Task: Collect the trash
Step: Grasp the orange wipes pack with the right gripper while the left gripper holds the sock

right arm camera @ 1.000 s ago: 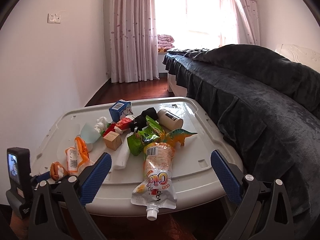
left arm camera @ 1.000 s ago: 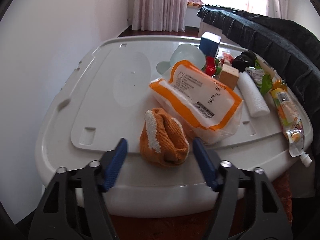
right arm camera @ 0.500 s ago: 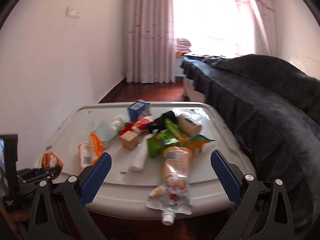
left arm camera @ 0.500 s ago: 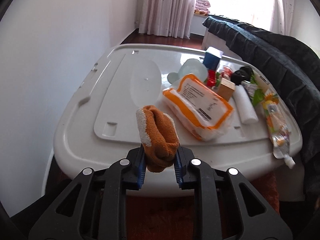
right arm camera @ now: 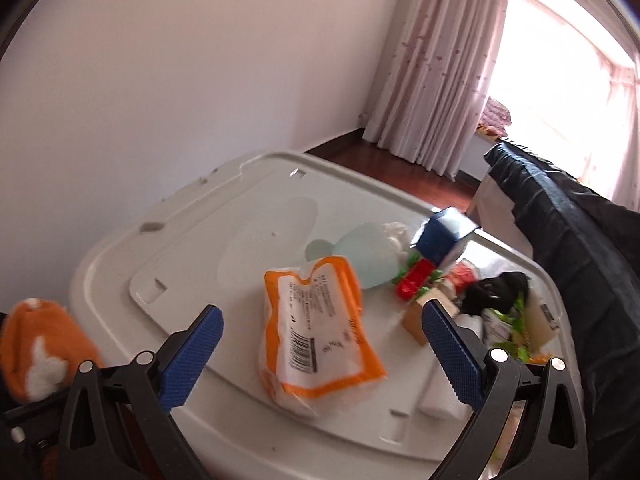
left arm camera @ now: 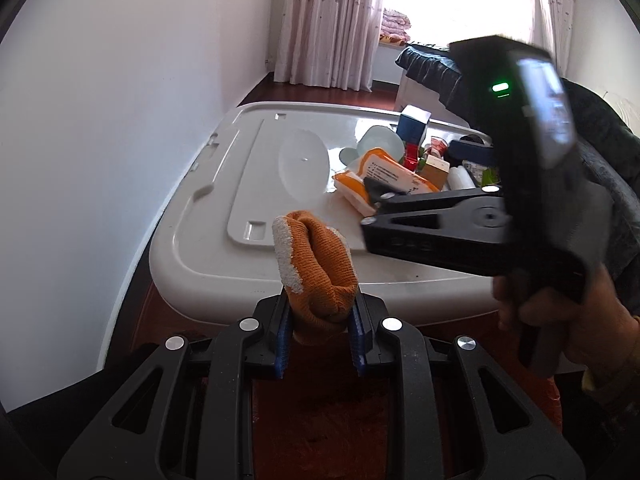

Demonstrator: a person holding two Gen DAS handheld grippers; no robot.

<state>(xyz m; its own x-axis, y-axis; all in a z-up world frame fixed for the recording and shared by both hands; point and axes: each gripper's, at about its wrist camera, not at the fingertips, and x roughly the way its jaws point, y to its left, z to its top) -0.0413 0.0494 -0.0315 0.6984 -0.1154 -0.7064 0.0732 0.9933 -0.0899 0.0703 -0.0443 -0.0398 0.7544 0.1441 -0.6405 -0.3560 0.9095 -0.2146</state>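
Left gripper [left arm camera: 320, 330]: fingers clamped on the orange sock [left arm camera: 318, 268], held clear of the counter [left arm camera: 208, 248].
Right gripper [right arm camera: 320, 360]: fingers spread wide apart, holding nothing.
Wipes pack [right arm camera: 316, 332]: lay on the counter, between and just beyond the right fingers.
Blue carton [right arm camera: 442, 234]: farther beyond, among the clutter.

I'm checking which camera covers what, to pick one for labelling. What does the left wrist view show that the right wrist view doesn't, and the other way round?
Only the left wrist view shows the left gripper, jaws shut on the orange sock, and the hand holding the right tool.

Only the right wrist view shows the right gripper with jaws wide open, and the black item in full.

Both show the white bin lid, the orange-edged packet, the blue carton and the sock.
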